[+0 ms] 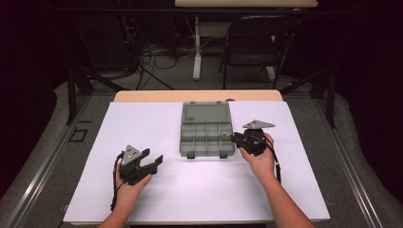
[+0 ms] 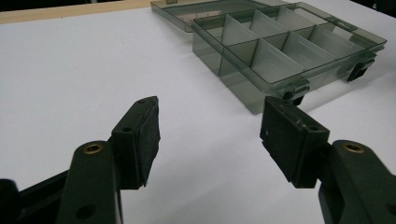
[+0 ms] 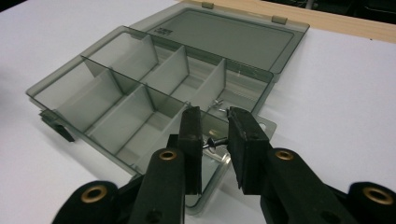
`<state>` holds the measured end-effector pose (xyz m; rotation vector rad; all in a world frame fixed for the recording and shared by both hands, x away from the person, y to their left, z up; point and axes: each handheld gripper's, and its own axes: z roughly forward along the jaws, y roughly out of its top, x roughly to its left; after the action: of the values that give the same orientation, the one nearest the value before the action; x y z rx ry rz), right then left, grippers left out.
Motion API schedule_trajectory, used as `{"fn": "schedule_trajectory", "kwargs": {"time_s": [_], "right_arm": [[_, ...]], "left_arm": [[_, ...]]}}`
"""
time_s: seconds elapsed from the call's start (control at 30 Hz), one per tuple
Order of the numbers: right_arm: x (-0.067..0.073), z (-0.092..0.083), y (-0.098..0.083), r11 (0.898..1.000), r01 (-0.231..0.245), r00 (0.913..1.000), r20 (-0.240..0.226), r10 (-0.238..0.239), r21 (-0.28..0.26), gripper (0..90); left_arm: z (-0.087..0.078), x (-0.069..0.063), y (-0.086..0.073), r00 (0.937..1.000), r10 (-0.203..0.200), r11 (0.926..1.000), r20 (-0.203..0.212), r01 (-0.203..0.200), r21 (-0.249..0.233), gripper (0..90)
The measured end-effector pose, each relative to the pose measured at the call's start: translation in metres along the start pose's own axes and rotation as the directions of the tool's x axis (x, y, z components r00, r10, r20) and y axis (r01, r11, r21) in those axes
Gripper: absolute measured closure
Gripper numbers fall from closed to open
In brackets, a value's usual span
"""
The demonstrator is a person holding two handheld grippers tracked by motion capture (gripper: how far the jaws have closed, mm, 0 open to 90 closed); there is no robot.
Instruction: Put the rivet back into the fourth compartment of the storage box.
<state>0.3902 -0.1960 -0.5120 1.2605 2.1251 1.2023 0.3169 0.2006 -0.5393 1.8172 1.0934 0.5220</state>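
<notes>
Your right gripper [image 3: 214, 140] sits closest in its own view: jaws nearly closed, pinching a small metal screw [image 3: 212, 142] crosswise between the pads, just over the near right corner of the open compartment box [image 3: 140, 93]. Screw axis runs pad to pad, roughly level, head toward the left pad as that view shows it; it's too small to read more. Judgement: it's light, rigid and slick, so it can twist or pop out if you ease the squeeze; keep the grip mid-shank and release low inside a cell, not from above. More small hardware [image 3: 218, 103] lies in the compartment just beyond the jaws. From the high view the box [image 1: 207, 135] sits centre table on the white sheet [image 1: 142, 199], lid [image 1: 206, 113] laid flat on the far side, long axis across the table, latches facing you. Box is thin clear plastic, likely light enough to slide if bumped. Your left gripper [image 1: 151, 161] rests on the sheet, well left of the box, jaws wide apart and holding nothing.
</notes>
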Motion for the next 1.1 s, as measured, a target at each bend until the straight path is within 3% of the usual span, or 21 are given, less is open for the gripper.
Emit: {"fn": "schedule_trajectory", "kwargs": {"time_s": [0.27,0.63,0.87,1.1], "right_arm": [[-0.004,0.011,0.001,1.0,-0.004,0.9999,0.016,0.004,-0.003,75.5],[-0.003,0.027,0.02,1.0,0.028,0.9987,0.043,-0.028,0.006,75.5],[-0.005,0.042,0.015,0.999,0.004,0.9985,0.054,-0.006,0.036,75.4],[-0.005,0.046,0.014,1.0,-0.001,0.9983,0.058,0.0,0.018,75.5]], "left_arm": [[0.001,0.0,0.0,1.0,-0.001,1.0,-0.001,0.001,-0.001,37.4],[0.0,0.001,0.0,1.0,-0.006,1.0,0.0,0.006,0.004,37.4],[0.001,0.001,-0.001,1.0,-0.002,1.0,-0.001,0.002,-0.002,37.4],[0.0,0.001,0.0,1.0,-0.001,1.0,0.001,0.001,0.009,37.4]]}}
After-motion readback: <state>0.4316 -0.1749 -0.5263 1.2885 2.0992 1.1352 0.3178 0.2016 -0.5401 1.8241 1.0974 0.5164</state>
